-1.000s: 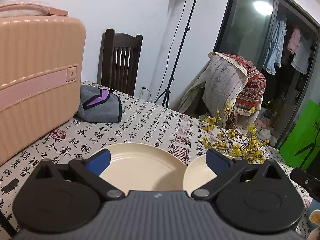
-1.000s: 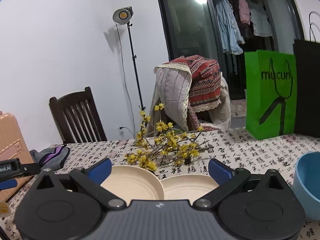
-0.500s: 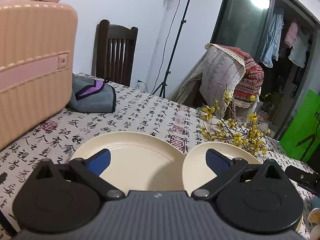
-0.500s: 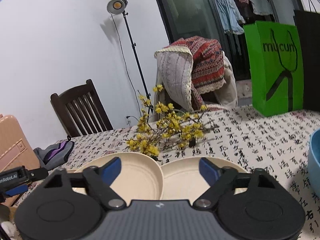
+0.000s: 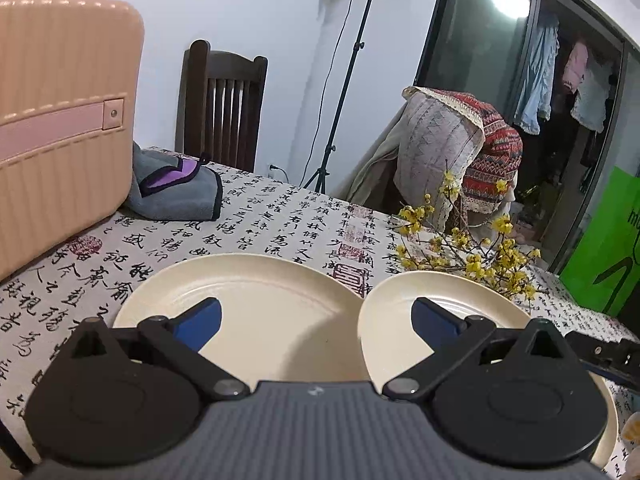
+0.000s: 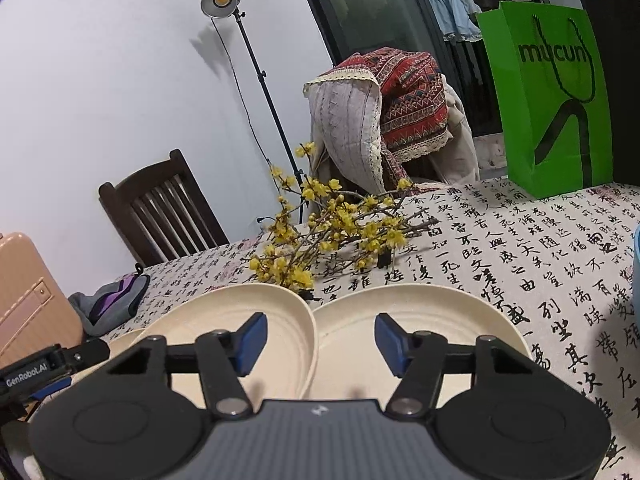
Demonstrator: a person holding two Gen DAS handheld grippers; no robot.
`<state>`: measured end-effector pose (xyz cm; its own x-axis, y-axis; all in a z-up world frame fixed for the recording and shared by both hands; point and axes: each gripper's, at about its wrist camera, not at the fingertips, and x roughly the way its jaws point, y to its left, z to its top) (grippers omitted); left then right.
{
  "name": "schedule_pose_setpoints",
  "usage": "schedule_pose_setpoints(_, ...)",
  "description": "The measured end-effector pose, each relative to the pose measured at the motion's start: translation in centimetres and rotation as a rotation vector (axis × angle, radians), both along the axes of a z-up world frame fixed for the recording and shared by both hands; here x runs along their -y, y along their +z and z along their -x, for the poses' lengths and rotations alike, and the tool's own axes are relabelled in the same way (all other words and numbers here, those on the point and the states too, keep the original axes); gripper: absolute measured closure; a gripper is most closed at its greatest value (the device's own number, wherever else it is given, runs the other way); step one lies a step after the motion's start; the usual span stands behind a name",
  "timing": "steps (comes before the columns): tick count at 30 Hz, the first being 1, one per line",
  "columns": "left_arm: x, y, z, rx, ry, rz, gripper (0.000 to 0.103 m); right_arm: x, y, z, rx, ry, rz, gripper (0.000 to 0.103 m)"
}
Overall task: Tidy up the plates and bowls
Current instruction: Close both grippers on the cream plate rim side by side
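Note:
Three cream plates lie side by side on the calligraphy tablecloth. In the left wrist view my left gripper point(image 5: 316, 320) hangs open over the large left plate point(image 5: 248, 300) and the middle plate point(image 5: 400, 320), pads touching nothing. In the right wrist view my right gripper point(image 6: 320, 342) hovers over the middle plate point(image 6: 248, 308) and the right plate point(image 6: 440, 316). Its jaws are closing, with the two adjoining rims below the gap and nothing pressed. The large plate's edge point(image 6: 124, 338) shows at far left. A blue bowl point(image 6: 636, 264) peeks in at the right edge.
A pink suitcase point(image 5: 60, 120) and a grey-purple cloth point(image 5: 176, 188) sit at the left. A yellow flower branch point(image 6: 320, 232) lies just behind the plates. A green paper bag point(image 6: 548, 92) stands at the far right, with chairs and a lamp stand beyond the table.
Both grippers have sunk closer to the plates. The right gripper's jaws have narrowed from wide open and its view has rolled slightly. The left jaws stayed wide.

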<state>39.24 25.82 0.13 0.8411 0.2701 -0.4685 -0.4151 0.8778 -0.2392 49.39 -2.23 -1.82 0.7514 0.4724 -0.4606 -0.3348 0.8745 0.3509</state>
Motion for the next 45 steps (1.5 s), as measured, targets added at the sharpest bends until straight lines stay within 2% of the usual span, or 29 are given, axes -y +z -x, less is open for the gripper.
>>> schedule_pose_setpoints(4,0.1,0.0,0.2,0.023,-0.01,0.003,0.0,-0.1,-0.3,0.0,0.005,0.0,0.003,0.045)
schedule_pose_setpoints(17,1.5,-0.8,-0.4,-0.007,-0.04,-0.077,0.0,-0.5,-1.3,0.0,-0.006,0.004,0.008,0.046)
schedule_pose_setpoints(23,1.4,-1.0,-0.4,-0.007,-0.051,-0.069,0.0,-0.4,-1.6,-0.1,-0.006,-0.006,0.009,0.046)
schedule_pose_setpoints(25,1.4,-1.1,-0.4,-0.007,-0.052,-0.063,0.0,-0.4,-1.6,-0.1,0.0,-0.01,0.01,0.056)
schedule_pose_setpoints(38,0.4,-1.8,-0.9,-0.021,-0.089,0.02,0.027,-1.2,-2.2,-0.2,-0.008,0.001,0.031,0.061)
schedule_pose_setpoints(43,0.3,-1.9,-1.1,-0.027,-0.103,0.039,0.037,-1.0,-2.4,-0.3,-0.02,0.008,0.017,0.069)
schedule_pose_setpoints(45,0.3,-2.1,-1.2,-0.032,-0.112,0.051,0.045,-1.0,-2.4,-0.4,-0.03,0.012,0.007,0.073)
